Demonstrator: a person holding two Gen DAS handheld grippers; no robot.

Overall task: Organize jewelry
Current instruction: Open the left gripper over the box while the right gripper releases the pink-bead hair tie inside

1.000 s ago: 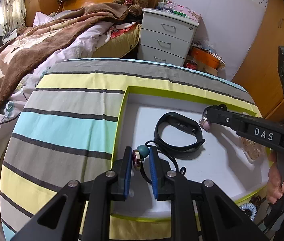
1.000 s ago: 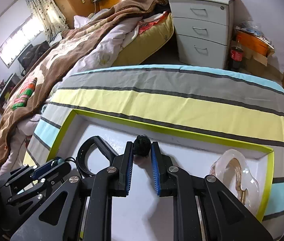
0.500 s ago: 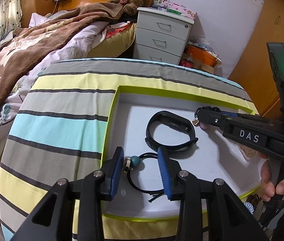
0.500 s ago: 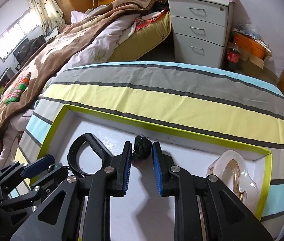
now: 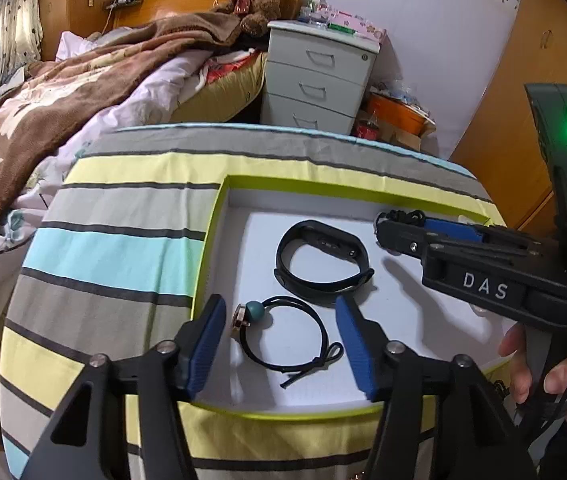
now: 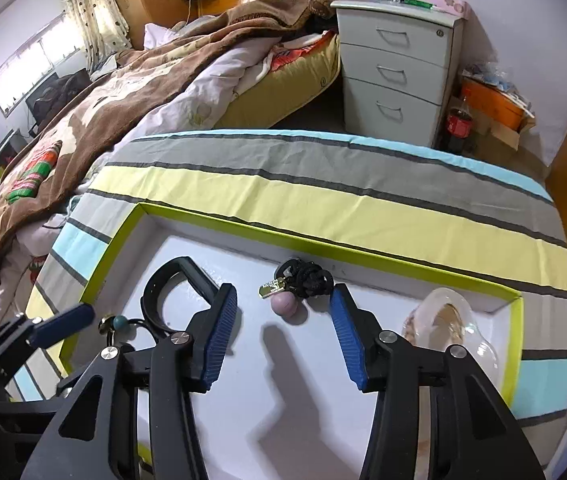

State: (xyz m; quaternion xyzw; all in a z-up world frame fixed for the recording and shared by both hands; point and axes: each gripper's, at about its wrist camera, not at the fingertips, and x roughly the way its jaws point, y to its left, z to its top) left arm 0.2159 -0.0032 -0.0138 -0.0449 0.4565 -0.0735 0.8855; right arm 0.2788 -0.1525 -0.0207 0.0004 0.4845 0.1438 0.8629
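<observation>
Resting on the striped cloth surface, a shallow white tray with a lime-green rim holds everything: a black rubber wristband, then a black cord bracelet with a teal bead lying between the wide-open left tool, untouched. The right tool, equally wide, flanks a knotted black cord with a lilac bead, gripping nothing.
</observation>
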